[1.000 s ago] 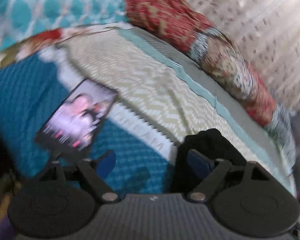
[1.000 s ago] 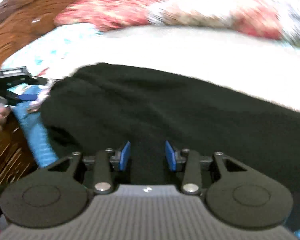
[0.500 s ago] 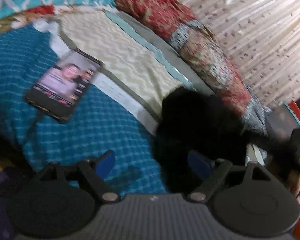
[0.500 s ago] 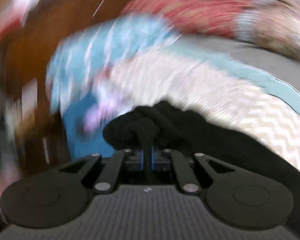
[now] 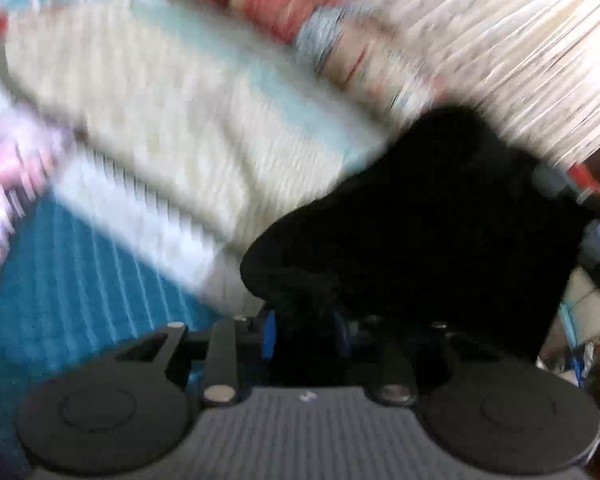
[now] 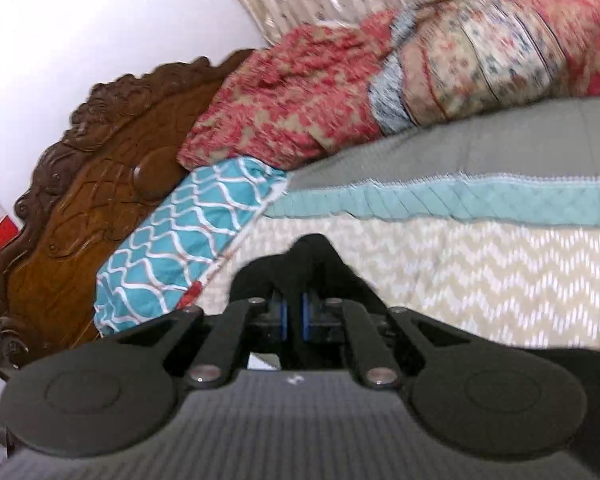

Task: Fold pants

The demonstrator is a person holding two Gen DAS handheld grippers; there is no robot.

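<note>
The black pants (image 5: 432, 216) are a dark bunched mass raised above the bed in the blurred left wrist view. My left gripper (image 5: 303, 338) is shut on a fold of the pants, the blue pads pressed into the cloth. In the right wrist view my right gripper (image 6: 294, 316) is shut on another black fold of the pants (image 6: 312, 256), which bulges over the fingers and trails off to the lower right. The rest of the garment is hidden below the grippers.
The bed has a cream zigzag quilt (image 6: 480, 276) with a teal band and a blue knit blanket (image 5: 72, 280). A red patterned blanket roll (image 6: 380, 88) and a teal pillow (image 6: 188, 232) lie by the carved wooden headboard (image 6: 80, 184). A curtain (image 5: 520, 52) hangs behind.
My left gripper has closed on the pants; it was open half a second ago. Both grippers have lifted the cloth off the bed and the views have swung. The right stays shut.
</note>
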